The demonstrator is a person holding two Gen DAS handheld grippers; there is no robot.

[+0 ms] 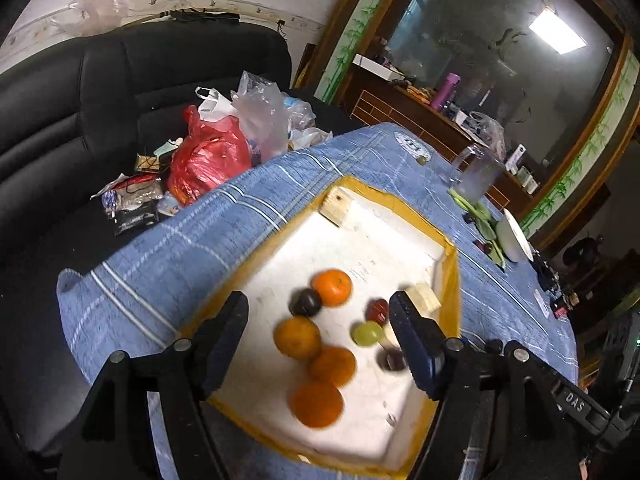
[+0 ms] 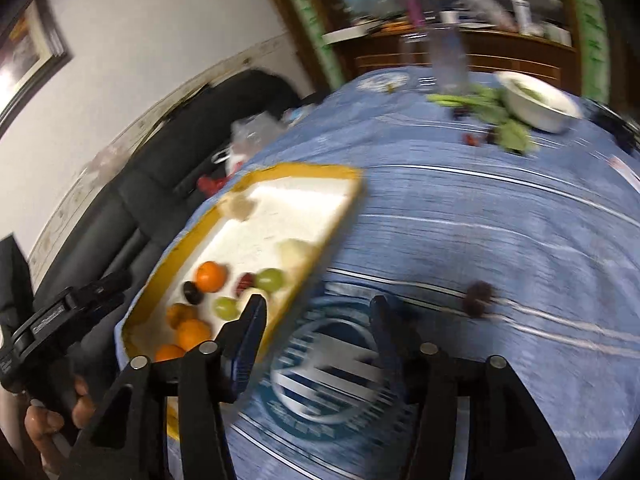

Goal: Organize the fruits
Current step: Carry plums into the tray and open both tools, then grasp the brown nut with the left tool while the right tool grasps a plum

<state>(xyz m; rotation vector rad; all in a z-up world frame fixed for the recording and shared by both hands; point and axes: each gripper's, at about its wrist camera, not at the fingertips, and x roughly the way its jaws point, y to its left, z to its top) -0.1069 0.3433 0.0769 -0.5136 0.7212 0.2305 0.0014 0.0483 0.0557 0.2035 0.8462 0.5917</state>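
Observation:
A yellow-rimmed tray (image 1: 450,264) with a white foam floor lies on the blue cloth. It holds several oranges (image 1: 332,287), a dark plum (image 1: 305,302), a green grape (image 1: 367,334) and a red date (image 1: 378,310). My left gripper (image 1: 318,306) hovers open over these fruits, with nothing pressed between its fingers. In the right wrist view the same tray (image 2: 340,172) sits to the left, and two green grapes (image 2: 270,279) show in it. My right gripper (image 2: 318,304) is open and empty above the cloth just right of the tray. A dark fruit (image 2: 478,298) lies loose on the cloth, to the right.
Two wooden blocks (image 1: 336,208) stand in the tray's corners. A white bowl (image 2: 538,100), green leaves (image 2: 508,132), small dark fruits and a glass (image 1: 476,176) crowd the cloth's far side. Plastic bags (image 1: 208,156) lie on the black sofa beyond the table edge.

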